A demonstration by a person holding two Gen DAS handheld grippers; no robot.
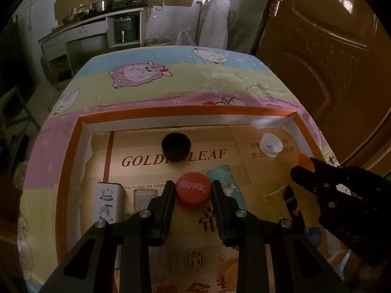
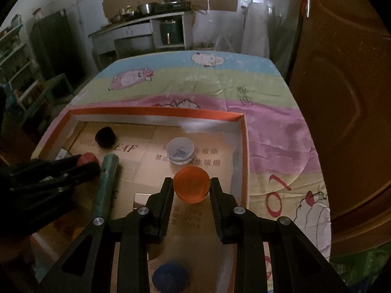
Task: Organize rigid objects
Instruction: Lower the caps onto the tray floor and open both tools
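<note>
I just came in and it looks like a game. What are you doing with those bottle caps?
A person is sorting small hard things in a shallow orange-rimmed box on a table. The left tool holds a red bottle cap, and the right tool holds an orange cap, both over the box. A black cap, a clear cap and a teal tube lie inside on the cardboard.

2 wrist fisheye views, both angled steeply down and forward along black fingers, close over an orange-rimmed tray (image 1: pixel 73 171) (image 2: pixel 244 146).
- Left wrist view: above the tray's left-centre.
- Right wrist view: above its right side.
- Shared: tray floor, black cap (image 1: pixel 176 144) (image 2: pixel 105 136), clear lid (image 1: pixel 270 144) (image 2: pixel 180 151), cartoon bedsheet (image 1: pixel 195 78) (image 2: pixel 256 85), kitchen counter (image 1: pixel 97 24) (image 2: pixel 136 24), brown door (image 1: pixel 330 61) (image 2: pixel 347 85).
</note>
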